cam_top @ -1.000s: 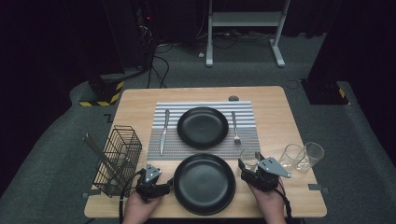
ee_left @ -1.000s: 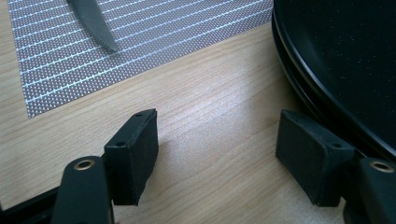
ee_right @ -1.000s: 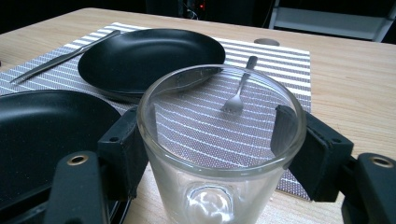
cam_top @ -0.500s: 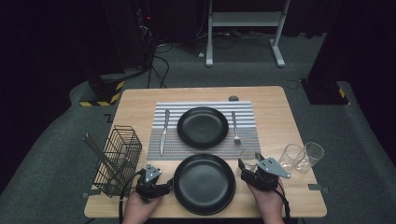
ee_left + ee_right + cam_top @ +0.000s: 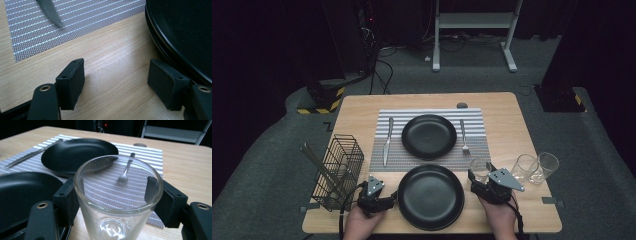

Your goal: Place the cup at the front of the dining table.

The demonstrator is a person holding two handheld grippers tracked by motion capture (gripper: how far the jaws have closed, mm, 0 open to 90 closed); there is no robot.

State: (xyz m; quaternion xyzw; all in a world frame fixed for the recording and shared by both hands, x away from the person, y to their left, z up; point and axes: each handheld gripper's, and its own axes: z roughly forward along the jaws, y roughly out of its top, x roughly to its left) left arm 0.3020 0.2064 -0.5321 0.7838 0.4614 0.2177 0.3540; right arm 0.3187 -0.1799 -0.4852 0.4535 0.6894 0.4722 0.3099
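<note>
Two black plates sit on the wooden surface (image 5: 512, 125): the far plate (image 5: 429, 136) on the striped placemat (image 5: 472, 150), the near plate (image 5: 430, 196) on bare wood close to the front edge. One knife (image 5: 387, 141) lies left of the far plate, one fork (image 5: 463, 136) right of it. Three clear glasses stand on the right: the nearest glass (image 5: 478, 169) at the placemat's front right corner, two glasses (image 5: 536, 167) close together toward the right edge. One wire basket (image 5: 338, 172) stands near the left edge.

The right hand-held gripper (image 5: 478, 181) has the nearest glass between its jaws; in the right gripper view the pads (image 5: 67, 200) sit against both sides of the upright glass (image 5: 117, 202), grasping it just below the rim. The left hand-held gripper (image 5: 388, 201) is released, jaws spread over bare wood in the left gripper view, one pad (image 5: 166, 81) just beside the near plate's rim (image 5: 160, 37).

Open wood lies behind the placemat and along the right side beyond the fork; the front strip is crowded by the near plate and both hands
</note>
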